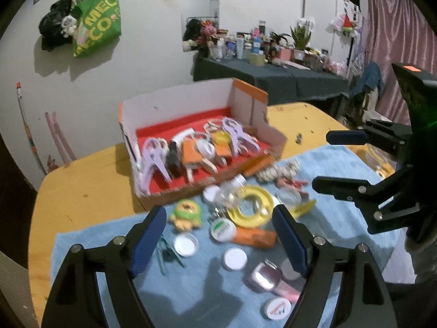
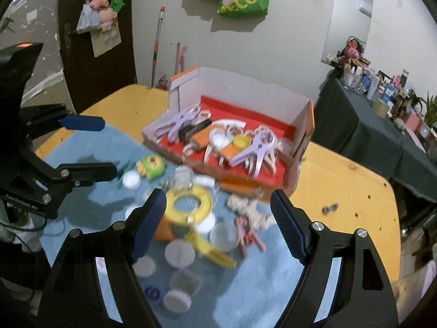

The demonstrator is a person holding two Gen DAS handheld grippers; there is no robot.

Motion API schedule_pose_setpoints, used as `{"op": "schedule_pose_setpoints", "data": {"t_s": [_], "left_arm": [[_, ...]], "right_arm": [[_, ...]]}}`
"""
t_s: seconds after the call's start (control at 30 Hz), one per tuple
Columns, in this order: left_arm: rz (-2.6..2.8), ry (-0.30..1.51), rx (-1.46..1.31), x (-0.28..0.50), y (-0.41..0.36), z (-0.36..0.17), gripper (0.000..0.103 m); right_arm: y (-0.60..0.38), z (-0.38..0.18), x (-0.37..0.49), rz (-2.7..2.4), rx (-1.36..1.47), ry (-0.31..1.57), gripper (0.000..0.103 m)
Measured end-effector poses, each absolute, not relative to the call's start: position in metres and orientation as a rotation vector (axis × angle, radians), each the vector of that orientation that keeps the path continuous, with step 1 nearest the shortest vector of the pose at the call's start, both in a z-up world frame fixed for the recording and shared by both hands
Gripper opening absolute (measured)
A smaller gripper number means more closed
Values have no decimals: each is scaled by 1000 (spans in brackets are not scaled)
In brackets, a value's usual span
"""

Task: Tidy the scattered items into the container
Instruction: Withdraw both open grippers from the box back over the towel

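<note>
**Q:** Two grippers are in view — how do they stand?

**A:** Both are spread apart with nothing between the blue pads. The left gripper [image 1: 220,239] hangs over the near part of a blue towel [image 1: 82,243]. The right gripper [image 2: 218,222] hangs over the same towel from the other side, and shows at the right edge of the left wrist view.

**Q:** What lies beneath them?

**A:** Small items are scattered on the towel. Between the left gripper's fingers sit a white lid with green print [image 1: 222,228], an orange tube [image 1: 255,236], a plain white lid [image 1: 235,258] and a pink jar [image 1: 266,276]. Just beyond is a yellow ring [image 1: 252,205], and a green and yellow toy [image 1: 185,214] lies to its left. The pictures are blurred, so finer detail cannot be made out.

**Q:** And the container?

**A:** An open cardboard box [image 1: 174,109] with a red floor stands just past the towel on a yellow table [image 1: 82,186]. Lilac clips [image 1: 154,161], orange pieces and a white lid already lie inside it.

**Q:** Anything behind?

**A:** A green shopping bag [image 1: 99,24] hangs on the white wall.
</note>
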State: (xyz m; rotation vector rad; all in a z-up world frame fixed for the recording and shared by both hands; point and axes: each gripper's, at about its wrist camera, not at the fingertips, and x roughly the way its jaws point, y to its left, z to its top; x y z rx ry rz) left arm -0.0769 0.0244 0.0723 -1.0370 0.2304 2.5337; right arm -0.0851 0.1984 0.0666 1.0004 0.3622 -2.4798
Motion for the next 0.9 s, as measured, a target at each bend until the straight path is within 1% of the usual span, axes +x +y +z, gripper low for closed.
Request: {"op": "schedule_pose_setpoints", "data": {"t_s": [0.17, 0.37, 0.5, 0.67, 0.8, 0.9], "left_arm": [[2473, 276, -1076, -65, 33, 47, 82], [2414, 237, -1143, -57, 34, 26, 82], [2401, 178, -1227, -56, 35, 9, 82], [2380, 41, -1328, -58, 36, -9, 82], [2392, -50, -1368, -56, 36, -12, 82], [2424, -84, -1381, -54, 36, -12, 81]], "right_arm": [[199, 40, -65, -2407, 1090, 355, 78], [205, 13, -41, -2379, 1156, 321, 78], [212, 4, -33, -2384, 1175, 286, 78], [218, 0, -27, -2398, 1179, 284, 78], [220, -2, -27, -2400, 1170, 286, 78], [223, -4, -26, -2393, 1153, 282, 78]]}}
